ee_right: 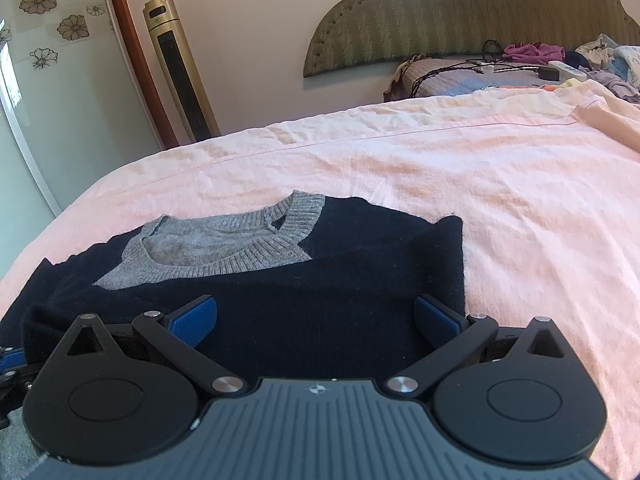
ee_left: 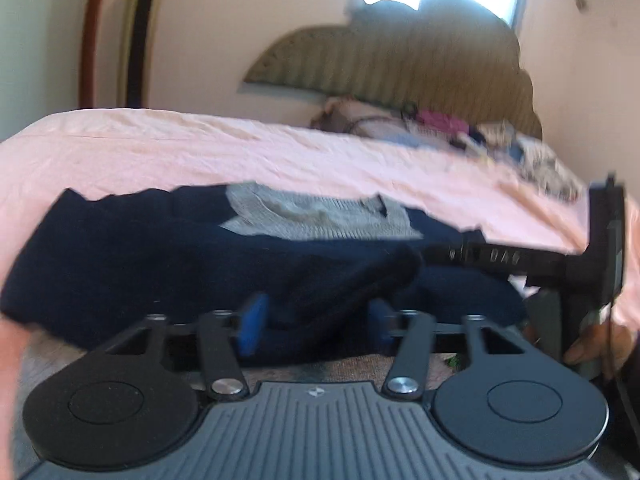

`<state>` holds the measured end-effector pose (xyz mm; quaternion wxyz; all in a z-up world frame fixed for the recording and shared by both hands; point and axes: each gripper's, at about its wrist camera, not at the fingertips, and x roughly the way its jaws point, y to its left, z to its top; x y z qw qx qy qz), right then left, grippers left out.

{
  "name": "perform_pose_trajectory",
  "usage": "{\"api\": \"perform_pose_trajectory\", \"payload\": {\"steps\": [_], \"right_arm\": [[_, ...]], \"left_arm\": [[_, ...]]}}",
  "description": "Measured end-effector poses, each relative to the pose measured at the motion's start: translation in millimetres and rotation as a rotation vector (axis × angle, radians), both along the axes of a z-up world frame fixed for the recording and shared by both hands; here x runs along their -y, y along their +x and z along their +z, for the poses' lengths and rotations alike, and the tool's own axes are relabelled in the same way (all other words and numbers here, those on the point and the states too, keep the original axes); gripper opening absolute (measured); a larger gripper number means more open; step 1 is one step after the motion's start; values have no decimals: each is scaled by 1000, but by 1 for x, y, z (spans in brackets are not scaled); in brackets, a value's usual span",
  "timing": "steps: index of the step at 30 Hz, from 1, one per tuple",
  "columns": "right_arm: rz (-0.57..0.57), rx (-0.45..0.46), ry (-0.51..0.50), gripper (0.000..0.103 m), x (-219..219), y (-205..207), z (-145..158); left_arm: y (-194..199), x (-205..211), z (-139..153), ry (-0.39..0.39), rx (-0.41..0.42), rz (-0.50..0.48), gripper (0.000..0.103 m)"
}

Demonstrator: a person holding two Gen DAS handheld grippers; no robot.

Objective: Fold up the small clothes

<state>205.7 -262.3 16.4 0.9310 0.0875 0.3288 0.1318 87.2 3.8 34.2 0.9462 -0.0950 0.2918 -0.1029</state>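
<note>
A navy sweater [ee_right: 320,280] with a grey knitted collar [ee_right: 224,244] lies flat on the pink bed sheet [ee_right: 480,200], its sides folded inward. My right gripper [ee_right: 316,316] is open wide over the sweater's near hem, with only flat fabric under the blue pads [ee_right: 196,316]. In the blurred left wrist view, my left gripper [ee_left: 316,324] is open at the sweater's [ee_left: 160,264] near edge. A raised navy fold [ee_left: 360,280] runs between its blue pads [ee_left: 254,328], which do not press on it. The right gripper's black body [ee_left: 600,240] shows at the right.
A gold tower unit [ee_right: 180,72] stands by the wall past the bed's far left corner. The padded headboard [ee_right: 480,12] rises behind a pile of clothes and cables [ee_right: 540,60]. A person's hand [ee_left: 592,344] holds the right gripper's handle.
</note>
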Motion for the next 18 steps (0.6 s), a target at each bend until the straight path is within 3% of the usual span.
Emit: {"api": "perform_pose_trajectory", "payload": {"steps": [1, 6, 9, 11, 13, 14, 17, 18], "right_arm": [[0, 0, 3, 103, 0, 0, 0], [-16, -54, 25, 103, 1, 2, 10], [28, -147, 316, 103, 5, -3, 30], [121, -294, 456, 103, -6, 2, 29], [167, -426, 465, 101, -25, 10, 19], [168, -462, 445, 94, -33, 13, 15], [185, -441, 373, 88, -57, 15, 15], [195, -432, 355, 73, -63, 16, 16]], "left_arm": [[-8, -6, 1, -19, 29, 33, 79], [-32, -39, -14, -64, 24, 104, 79], [-35, -55, -25, -133, 6, 159, 79], [-31, -58, -27, -146, 12, 205, 82], [-28, -58, -27, -135, -8, 205, 82], [-30, -58, -27, -132, -2, 201, 82], [-31, -59, -29, -135, -2, 200, 83], [-30, -60, -29, -136, -3, 202, 83]]}}
